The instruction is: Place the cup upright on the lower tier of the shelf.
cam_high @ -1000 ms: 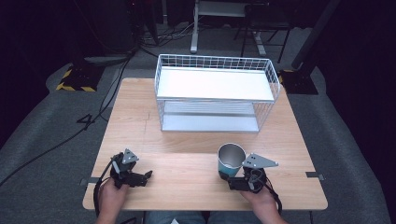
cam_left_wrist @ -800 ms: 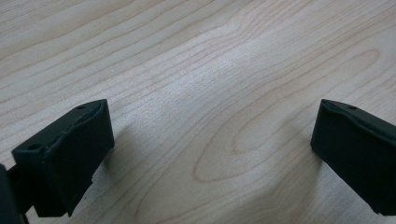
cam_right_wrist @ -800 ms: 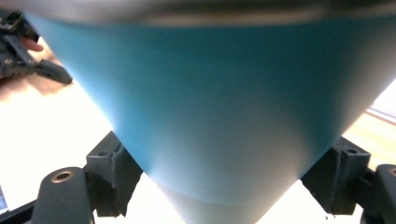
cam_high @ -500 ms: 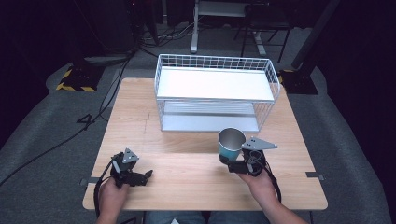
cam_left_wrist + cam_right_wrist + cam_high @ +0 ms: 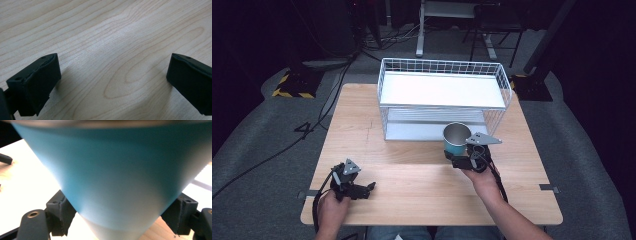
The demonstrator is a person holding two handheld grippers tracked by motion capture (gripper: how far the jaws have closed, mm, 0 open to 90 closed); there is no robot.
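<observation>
While the wooden table spreads across most of the high view, the largest thing on it is the white wire rack, standing at the far middle with a white upper shelf and a lower shelf open toward the person. Right of centre, just near of the rack's front right part, hangs the teal cup, upright with its metal rim and open mouth facing up. It is clamped low on its wall by the right gripper; in the right gripper view the two black pads press on either side of the cup's narrowing base, so this claw is closed on the cup and appears to carry it clear of the tabletop, though I cannot be sure of the gap.

What the next move probably turns on is this: the rack lies straight ahead of the cup, on its far side, and the cup's long axis stands vertical, so it would need to go forward, either under the upper shelf's edge or up over the wire rim.

At the near left the left gripper rests low over bare wood, well apart from both cup and rack. Its jaws stand wide apart with nothing between them.
</observation>
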